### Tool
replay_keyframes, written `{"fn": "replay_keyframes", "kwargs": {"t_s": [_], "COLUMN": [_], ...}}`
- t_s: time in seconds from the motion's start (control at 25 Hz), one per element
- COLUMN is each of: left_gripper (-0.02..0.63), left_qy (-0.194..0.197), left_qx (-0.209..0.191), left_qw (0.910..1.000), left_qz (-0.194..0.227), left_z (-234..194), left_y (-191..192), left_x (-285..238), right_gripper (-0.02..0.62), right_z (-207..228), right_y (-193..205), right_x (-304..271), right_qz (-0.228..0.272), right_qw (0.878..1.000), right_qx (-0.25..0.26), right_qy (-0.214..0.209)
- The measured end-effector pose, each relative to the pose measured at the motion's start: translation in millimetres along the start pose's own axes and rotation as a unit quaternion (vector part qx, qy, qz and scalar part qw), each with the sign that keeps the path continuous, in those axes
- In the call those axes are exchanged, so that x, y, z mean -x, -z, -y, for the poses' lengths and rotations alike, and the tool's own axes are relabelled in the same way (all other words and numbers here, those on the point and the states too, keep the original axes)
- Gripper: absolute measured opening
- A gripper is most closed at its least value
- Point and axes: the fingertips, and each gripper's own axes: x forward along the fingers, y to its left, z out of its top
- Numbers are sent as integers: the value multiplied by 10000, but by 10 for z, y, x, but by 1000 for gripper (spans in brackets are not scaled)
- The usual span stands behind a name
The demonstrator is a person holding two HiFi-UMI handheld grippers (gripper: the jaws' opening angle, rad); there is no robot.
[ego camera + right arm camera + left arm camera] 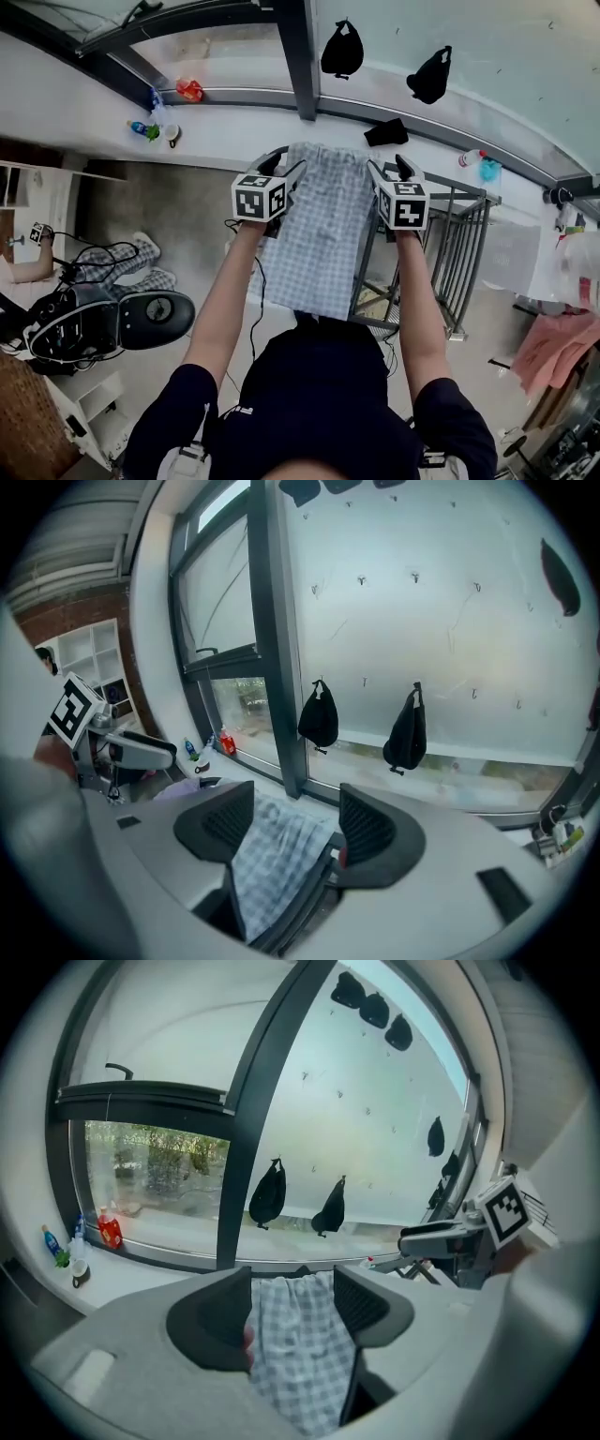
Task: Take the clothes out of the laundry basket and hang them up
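From the head view, the left tool and the right tool are held out side by side at the two top corners of a checked cloth. The cloth hangs draped over the top rail of a grey drying rack that stands in front of the window sill. That view does not make the jaws clear; each tool's own view does. In the left gripper view the jaws stand wide apart, with the upper edge of the cloth lying loose between them and close to the left-hand pad, not clamped. In the right gripper view the jaws are likewise apart, the cloth sloping down between them, and here the dark rails of the rack show beneath the fabric, which the left gripper view hides. Both gripper views look out at the frosted window and two black bags hanging on it, and each catches the other tool at its edge. Only the head view takes in the floor: a person's legs in checked trousers at the left and a pink cloth at the far right. The bottles on the sill show in all three views.
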Motion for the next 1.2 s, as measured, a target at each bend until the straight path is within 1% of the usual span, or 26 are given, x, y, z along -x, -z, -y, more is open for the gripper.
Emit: {"fn": "replay_keyframes", "kwargs": {"t_s": [0.04, 0.08, 0.24, 0.44, 0.56, 0.68, 0.76, 0.84, 0.92, 1.04, 1.2], "left_gripper": [268, 268, 268, 272, 274, 274, 275, 275, 275, 275, 275], "left_qy": [12, 12, 80, 96, 19, -62, -61, -29, 16, 39, 225], "left_qx": [-8, -25, -33, -50, 19, -73, -269, -365, -332, -337, -349], "left_qw": [10000, 9999, 9994, 9967, 9940, 9919, 9906, 9903, 9899, 9886, 9876], "left_qz": [50, 100, 335, 807, 1097, 1267, 1337, 1341, 1379, 1469, 1512], "left_z": [39, 79, 252, 453, 571, 705, 778, 821, 878, 997, 1245], "left_y": [21, 42, 87, 122, 256, 445, 559, 668, 771, 926, 1153], "left_x": [100, 204, 635, 1296, 1846, 2322, 2572, 2784, 2976, 3215, 3412], "right_gripper": [297, 305, 313, 321, 321, 321, 321, 321, 321, 321, 320], "right_z": [-56, -114, -343, -736, -997, -1133, -1192, -1236, -1277, -1378, -1546], "right_y": [22, 51, 187, 315, 396, 563, 689, 788, 886, 1050, 1235], "right_x": [83, 176, 585, 1250, 1736, 2101, 2276, 2469, 2670, 2904, 3184], "right_qz": [-8, -9, 100, 322, 591, 786, 853, 922, 967, 977, 1019], "right_qw": [10000, 10000, 9999, 9993, 9979, 9964, 9952, 9947, 9947, 9947, 9944], "right_qx": [4, 5, -53, -30, -9, -175, -367, -411, -345, -328, -269], "right_qy": [-16, -37, -80, -212, -258, -273, -295, -197, -81, -39, 12]}}
